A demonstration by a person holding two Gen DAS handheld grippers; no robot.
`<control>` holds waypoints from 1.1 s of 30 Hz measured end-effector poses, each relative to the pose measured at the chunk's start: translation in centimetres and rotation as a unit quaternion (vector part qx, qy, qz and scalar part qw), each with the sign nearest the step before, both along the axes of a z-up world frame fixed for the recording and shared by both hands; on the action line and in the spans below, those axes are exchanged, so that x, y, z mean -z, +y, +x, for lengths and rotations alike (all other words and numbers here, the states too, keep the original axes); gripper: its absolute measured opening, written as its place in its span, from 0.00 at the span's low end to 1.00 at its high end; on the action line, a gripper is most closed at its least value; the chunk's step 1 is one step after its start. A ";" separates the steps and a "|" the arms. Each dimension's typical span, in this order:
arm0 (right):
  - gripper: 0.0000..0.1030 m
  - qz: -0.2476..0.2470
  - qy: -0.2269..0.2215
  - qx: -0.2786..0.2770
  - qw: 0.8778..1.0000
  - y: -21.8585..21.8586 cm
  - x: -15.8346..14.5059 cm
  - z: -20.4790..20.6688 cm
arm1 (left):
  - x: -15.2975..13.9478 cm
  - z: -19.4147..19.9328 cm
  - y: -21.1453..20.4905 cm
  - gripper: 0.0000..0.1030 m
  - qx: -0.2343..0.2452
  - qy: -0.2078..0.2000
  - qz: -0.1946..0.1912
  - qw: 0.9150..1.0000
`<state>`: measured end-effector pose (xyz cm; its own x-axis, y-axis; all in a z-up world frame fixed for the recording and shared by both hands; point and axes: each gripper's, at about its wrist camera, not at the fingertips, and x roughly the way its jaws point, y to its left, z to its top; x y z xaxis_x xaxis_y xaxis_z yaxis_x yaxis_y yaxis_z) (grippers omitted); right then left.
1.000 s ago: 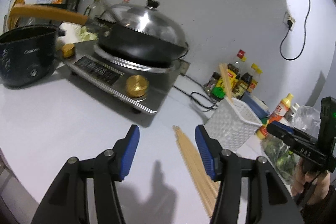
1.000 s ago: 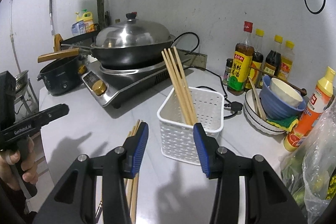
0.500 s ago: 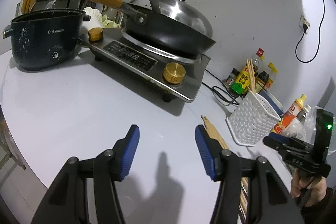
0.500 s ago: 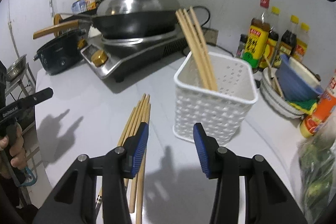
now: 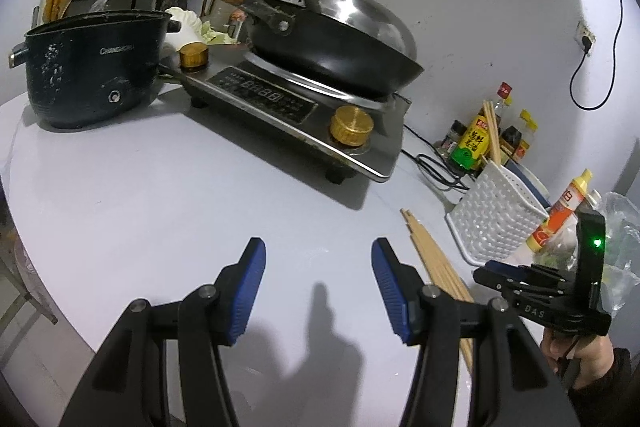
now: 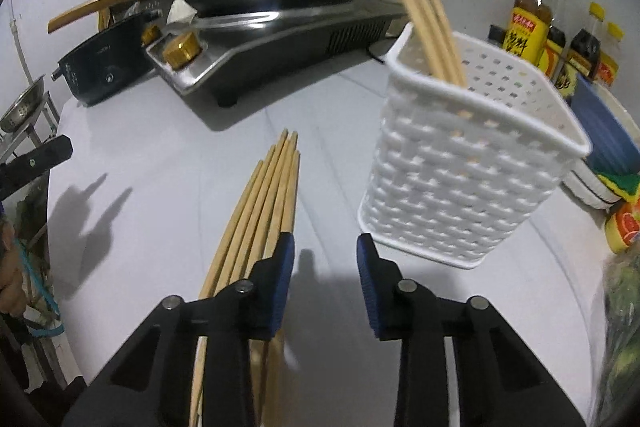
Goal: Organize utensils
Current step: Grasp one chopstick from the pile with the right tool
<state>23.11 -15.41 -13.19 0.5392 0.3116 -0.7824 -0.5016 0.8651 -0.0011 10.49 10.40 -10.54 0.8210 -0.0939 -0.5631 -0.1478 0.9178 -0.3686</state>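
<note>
A bundle of several wooden chopsticks (image 6: 262,203) lies flat on the white counter; it also shows in the left wrist view (image 5: 434,255). A white perforated basket (image 6: 464,167) stands to their right with a few chopsticks (image 6: 420,7) leaning in it; the basket also shows in the left wrist view (image 5: 490,223). My right gripper (image 6: 325,261) is open and empty, low over the counter, its left finger over the bundle's right edge. My left gripper (image 5: 318,277) is open and empty above bare counter, left of the bundle.
An induction cooker (image 5: 296,115) with a lidded black wok (image 5: 336,43) stands at the back, a dark pot (image 5: 92,67) to its left. Sauce bottles (image 6: 528,31), stacked bowls (image 6: 608,163) and a plastic bag of greens (image 5: 616,247) crowd the right side.
My right gripper has moved down and forward close to the chopsticks and the basket. My left gripper has drawn back and turned left, away from the bundle.
</note>
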 end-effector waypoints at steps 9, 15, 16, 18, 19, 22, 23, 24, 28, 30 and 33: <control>0.16 -0.006 0.021 -0.020 1.000 1.6 1.6 0.2 | 1.0 -0.3 1.1 0.53 -0.011 0.015 -0.004 1.000; 0.06 0.001 0.025 -0.027 0.999 1.4 1.8 0.3 | 0.9 -0.1 0.6 0.53 -0.010 0.020 -0.001 1.000; 0.06 0.004 0.026 -0.028 0.999 1.3 1.7 0.3 | 1.0 0.0 0.4 0.53 -0.007 0.022 0.000 1.000; 0.06 0.013 0.027 -0.031 0.999 0.8 1.6 0.0 | 1.0 0.4 -0.4 0.53 0.001 0.027 0.006 1.000; 0.06 0.018 0.026 -0.033 0.999 0.4 1.4 -0.2 | 1.0 0.5 -0.8 0.53 0.005 0.030 0.007 1.000; 0.06 0.032 0.015 -0.037 0.999 -0.4 0.5 -1.1 | 1.0 1.0 -2.5 0.53 0.019 0.035 0.014 0.999; 0.06 0.036 0.011 -0.038 0.999 -0.6 0.2 -1.3 | 1.0 1.2 -3.2 0.53 0.025 0.038 0.018 0.999; 0.06 0.041 0.008 -0.039 0.998 -0.8 -0.2 -1.4 | 1.0 1.4 -3.9 0.53 0.032 0.042 0.022 0.998; 0.06 0.066 -0.011 -0.043 0.997 -2.2 -1.7 -2.3 | 1.1 2.5 -7.3 0.53 0.067 0.055 0.043 0.995; 0.06 0.077 -0.017 -0.043 0.996 -2.9 -2.3 -2.7 | 1.3 3.0 -8.8 0.53 0.081 0.063 0.055 0.993; 0.06 0.094 -0.027 -0.043 0.994 -4.0 -3.0 -3.4 | 1.8 3.8 -11.1 0.53 0.104 0.080 0.073 0.989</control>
